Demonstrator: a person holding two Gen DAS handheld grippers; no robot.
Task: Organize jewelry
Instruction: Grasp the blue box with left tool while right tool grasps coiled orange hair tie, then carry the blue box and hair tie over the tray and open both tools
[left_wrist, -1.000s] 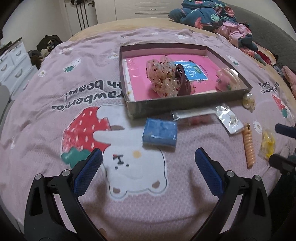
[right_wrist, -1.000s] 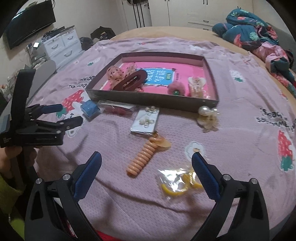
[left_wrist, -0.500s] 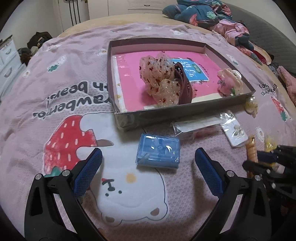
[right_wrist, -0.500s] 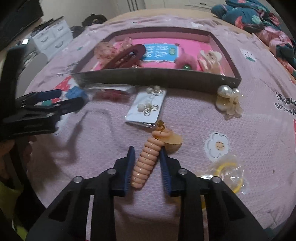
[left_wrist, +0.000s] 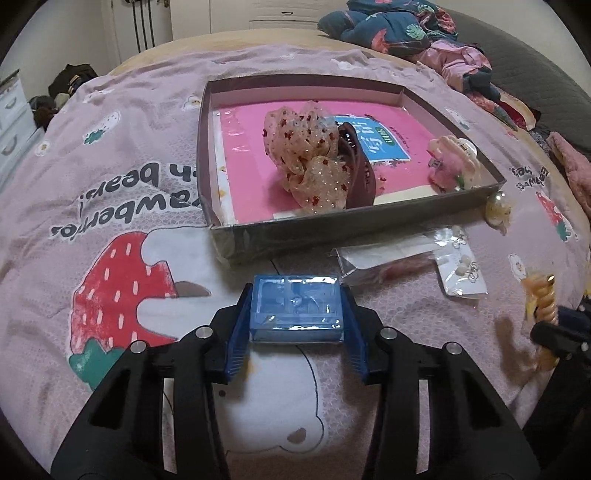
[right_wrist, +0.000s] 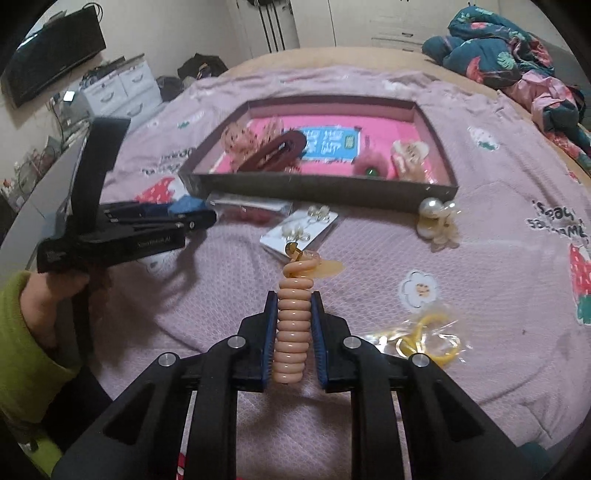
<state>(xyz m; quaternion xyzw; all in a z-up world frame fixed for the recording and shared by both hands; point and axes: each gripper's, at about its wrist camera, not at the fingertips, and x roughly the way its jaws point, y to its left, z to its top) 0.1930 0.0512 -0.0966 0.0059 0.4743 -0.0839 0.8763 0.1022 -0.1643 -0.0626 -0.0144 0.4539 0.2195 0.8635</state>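
My left gripper (left_wrist: 295, 317) is shut on a small blue box (left_wrist: 296, 308) that rests low on the bed cover. My right gripper (right_wrist: 294, 328) is shut on an orange spiral hair tie (right_wrist: 293, 317), which also shows at the right edge of the left wrist view (left_wrist: 543, 301). The shallow dark tray (left_wrist: 354, 221) with a pink liner lies beyond; it holds a sheer dotted scrunchie (left_wrist: 310, 158), a maroon hair claw (right_wrist: 275, 151) and a pale pink clip (left_wrist: 452, 162). The left gripper shows from the side in the right wrist view (right_wrist: 192, 218).
On the purple strawberry bed cover (left_wrist: 110, 206) lie an earring card in a clear bag (right_wrist: 299, 230), a pearl clip (right_wrist: 437, 221), a bag of yellow bands (right_wrist: 421, 338) and a clear bag with red pieces (left_wrist: 388, 264). Clothes (right_wrist: 509, 55) are piled at the back right.
My left gripper moved forward and closed on the blue box. My right gripper closed tighter on the spiral hair tie and raised it off the cover.
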